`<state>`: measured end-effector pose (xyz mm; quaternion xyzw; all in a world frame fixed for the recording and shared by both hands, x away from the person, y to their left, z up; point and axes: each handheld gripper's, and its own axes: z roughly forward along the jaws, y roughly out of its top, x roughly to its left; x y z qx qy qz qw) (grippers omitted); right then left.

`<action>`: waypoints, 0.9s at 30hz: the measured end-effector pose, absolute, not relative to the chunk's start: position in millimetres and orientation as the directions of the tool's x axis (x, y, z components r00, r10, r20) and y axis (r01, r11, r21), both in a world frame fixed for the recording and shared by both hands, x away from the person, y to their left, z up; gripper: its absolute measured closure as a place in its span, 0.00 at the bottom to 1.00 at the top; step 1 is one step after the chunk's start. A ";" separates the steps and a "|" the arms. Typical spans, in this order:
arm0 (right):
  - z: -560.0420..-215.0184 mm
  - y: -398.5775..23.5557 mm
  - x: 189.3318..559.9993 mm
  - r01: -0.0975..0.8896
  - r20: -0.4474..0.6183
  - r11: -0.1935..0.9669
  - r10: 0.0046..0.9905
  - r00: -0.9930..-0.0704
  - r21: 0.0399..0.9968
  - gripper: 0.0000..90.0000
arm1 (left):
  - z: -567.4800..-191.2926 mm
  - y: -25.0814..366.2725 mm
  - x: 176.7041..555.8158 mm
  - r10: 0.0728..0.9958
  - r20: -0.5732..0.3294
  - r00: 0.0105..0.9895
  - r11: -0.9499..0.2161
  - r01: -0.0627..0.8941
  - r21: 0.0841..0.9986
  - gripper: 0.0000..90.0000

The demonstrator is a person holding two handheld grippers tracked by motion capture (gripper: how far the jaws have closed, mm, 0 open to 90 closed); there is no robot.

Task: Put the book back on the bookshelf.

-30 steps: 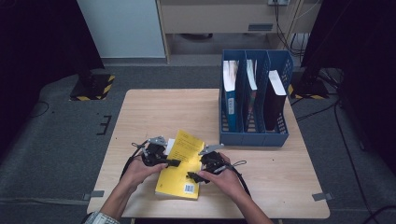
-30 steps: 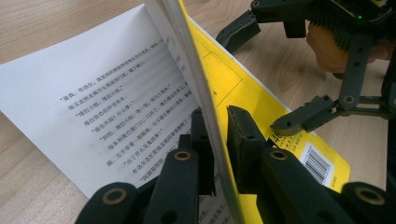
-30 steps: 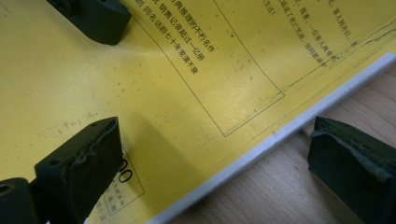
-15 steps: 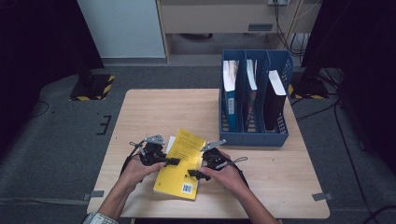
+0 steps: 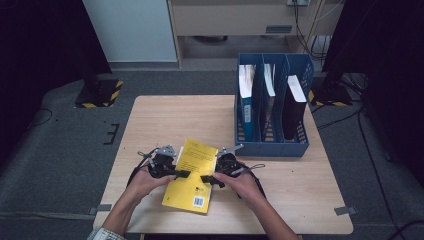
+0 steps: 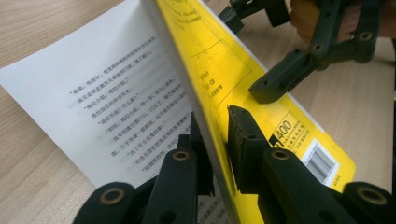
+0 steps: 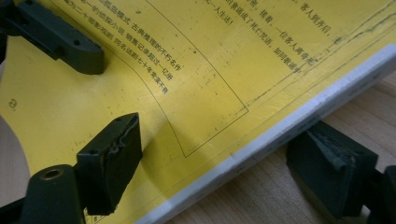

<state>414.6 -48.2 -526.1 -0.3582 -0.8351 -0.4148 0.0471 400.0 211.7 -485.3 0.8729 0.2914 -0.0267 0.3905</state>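
Note:
A yellow paperback (image 5: pixel 192 175) lies at an angle near the table's front edge. My left gripper (image 5: pixel 181 174) is shut on its left side. In the left gripper view the jaws (image 6: pixel 217 121) pinch the yellow cover (image 6: pixel 210 60), raised off a white printed page (image 6: pixel 93 98). My right gripper (image 5: pixel 206 179) reaches in from the book's right side and its jaws have just been closing. In the right gripper view they (image 7: pixel 217 140) straddle the book's edge (image 7: pixel 280 135): one pad hangs just over the cover, the other is below the edge by the wood. Neither pad presses.
A blue file rack (image 5: pixel 272 147) with three slots stands at the table's back right and holds upright books and folders. The wooden table (image 5: pixel 165 120) has bare room on its back left. Dark stands and cables lie on the floor around it.
The right gripper has edged slightly closer onto the book's right edge. The left hand and the book stay about where they were.

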 end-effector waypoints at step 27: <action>-468.8 -49.7 418.0 0.558 0.287 0.390 0.567 -0.772 0.732 0.40 | -462.4 220.9 399.0 0.494 -0.229 0.838 -0.484 0.485 0.729 0.93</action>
